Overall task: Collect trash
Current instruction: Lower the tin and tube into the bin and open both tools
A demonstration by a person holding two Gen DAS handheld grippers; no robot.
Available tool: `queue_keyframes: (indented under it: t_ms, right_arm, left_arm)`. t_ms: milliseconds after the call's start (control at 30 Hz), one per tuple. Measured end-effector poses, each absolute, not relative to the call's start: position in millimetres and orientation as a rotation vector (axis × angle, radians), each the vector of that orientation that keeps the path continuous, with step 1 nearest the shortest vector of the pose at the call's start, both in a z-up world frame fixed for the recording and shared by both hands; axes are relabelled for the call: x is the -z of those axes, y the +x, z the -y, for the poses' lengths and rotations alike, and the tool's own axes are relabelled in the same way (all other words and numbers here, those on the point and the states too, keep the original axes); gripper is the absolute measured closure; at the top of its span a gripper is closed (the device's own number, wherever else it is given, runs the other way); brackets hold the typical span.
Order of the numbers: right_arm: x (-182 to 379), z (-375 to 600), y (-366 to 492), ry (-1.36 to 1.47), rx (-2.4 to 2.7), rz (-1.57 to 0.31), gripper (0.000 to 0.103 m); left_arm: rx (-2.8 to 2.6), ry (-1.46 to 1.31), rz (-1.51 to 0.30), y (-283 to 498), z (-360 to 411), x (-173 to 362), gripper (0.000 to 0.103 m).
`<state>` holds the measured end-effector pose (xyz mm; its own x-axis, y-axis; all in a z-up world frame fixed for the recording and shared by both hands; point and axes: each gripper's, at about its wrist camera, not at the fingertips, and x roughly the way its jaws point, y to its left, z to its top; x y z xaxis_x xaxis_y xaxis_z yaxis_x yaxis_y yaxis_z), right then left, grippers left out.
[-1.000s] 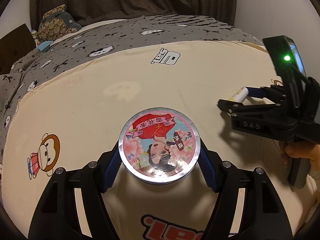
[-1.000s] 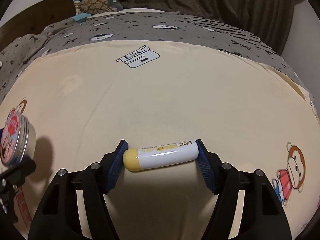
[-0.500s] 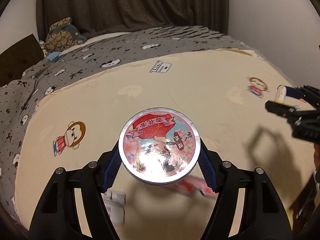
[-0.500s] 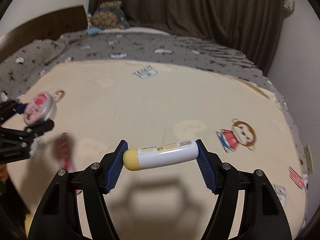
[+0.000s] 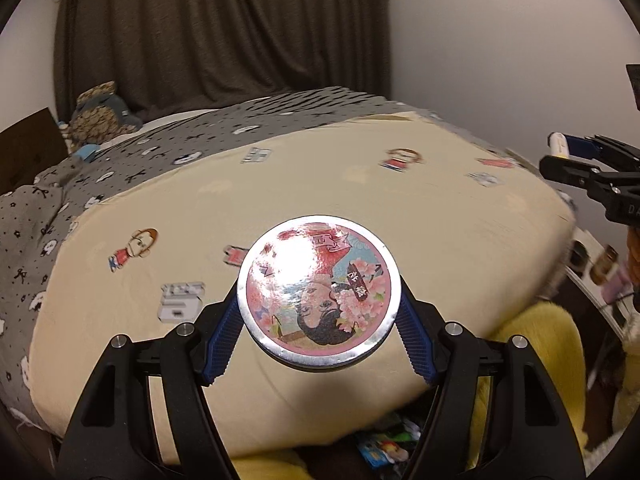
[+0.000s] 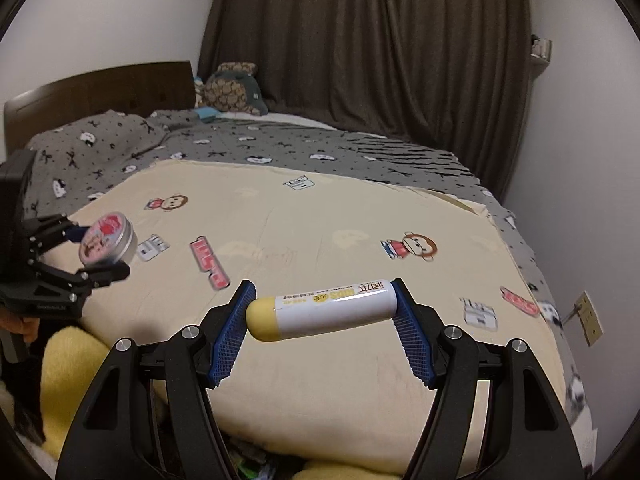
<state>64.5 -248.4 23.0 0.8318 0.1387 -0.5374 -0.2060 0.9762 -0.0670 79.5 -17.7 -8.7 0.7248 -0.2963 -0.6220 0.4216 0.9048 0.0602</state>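
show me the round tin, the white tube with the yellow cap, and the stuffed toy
round tin (image 5: 319, 295), left wrist view, middle of the printed lid
white tube (image 6: 332, 308), right wrist view, middle of the white body
stuffed toy (image 6: 230, 90), right wrist view, its patterned back

Both tools now hang higher and back past the bed's (image 6: 360, 380) foot edge, exposing yellow fabric (image 5: 532, 344) and colourful wrappers (image 5: 384, 448) below it.
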Motion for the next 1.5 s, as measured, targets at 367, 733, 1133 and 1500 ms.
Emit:
queue_keyframes:
  t_ms: [367, 733, 1133, 1500]
  right_arm:
    - [39, 224, -8, -0.075, -0.196, -0.574, 0.034]
    - [152, 202, -8, 0.024, -0.194, -0.85, 0.034]
    - [226, 190, 5, 0.038, -0.217, -1.045, 0.034]
    - [248, 194, 12, 0.09, -0.231, -1.131, 0.033]
  left_arm:
    - [0.444, 0.161, -0.729, 17, 39, 72, 0.036]
    - [0.401, 0.121, -1.004, 8, 38, 193, 0.036]
    - [0.449, 0.12, -1.213, 24, 43, 262, 0.036]
    - [0.471, 0.141, -1.315, 36, 56, 289, 0.036]
